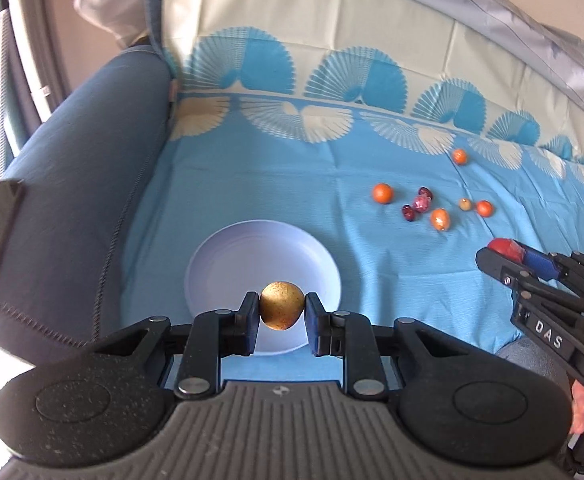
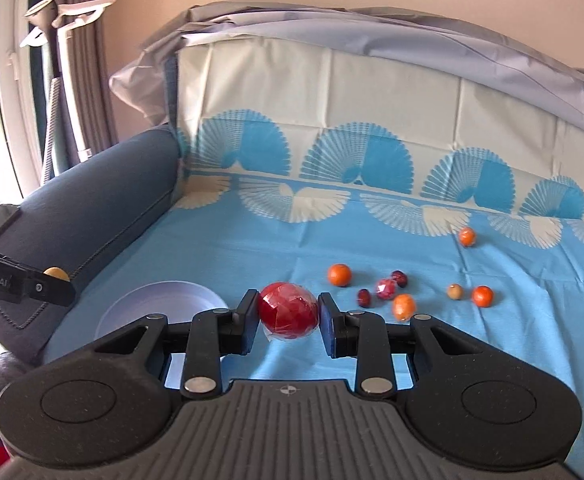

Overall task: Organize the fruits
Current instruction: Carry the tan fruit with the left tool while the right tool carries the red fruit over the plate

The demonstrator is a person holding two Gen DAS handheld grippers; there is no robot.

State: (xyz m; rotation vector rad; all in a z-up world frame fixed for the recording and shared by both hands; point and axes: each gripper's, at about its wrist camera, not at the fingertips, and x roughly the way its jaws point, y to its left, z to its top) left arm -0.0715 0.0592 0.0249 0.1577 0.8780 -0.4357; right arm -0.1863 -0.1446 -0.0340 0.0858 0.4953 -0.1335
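Note:
My left gripper (image 1: pixel 282 314) is shut on a golden-brown round fruit (image 1: pixel 282 306) and holds it over the near part of a white plate (image 1: pixel 228 256). My right gripper (image 2: pixel 288 316) is shut on a red plastic-wrapped fruit (image 2: pixel 288 310), above the blue cloth to the right of the plate (image 2: pixel 140 312). The right gripper also shows in the left wrist view (image 1: pixel 508 256) with the red fruit (image 1: pixel 506 250). The left gripper shows at the left of the right wrist view (image 2: pixel 54 280). Several small orange, dark red and tan fruits (image 1: pixel 438 218) lie loose on the cloth (image 2: pixel 402 304).
A blue patterned cloth (image 1: pixel 372 264) covers a sofa seat and backrest. The dark blue armrest (image 1: pixel 84 184) rises just left of the plate. A grey cover (image 2: pixel 412 36) drapes over the backrest top. A window and curtain (image 2: pixel 20 100) are at the far left.

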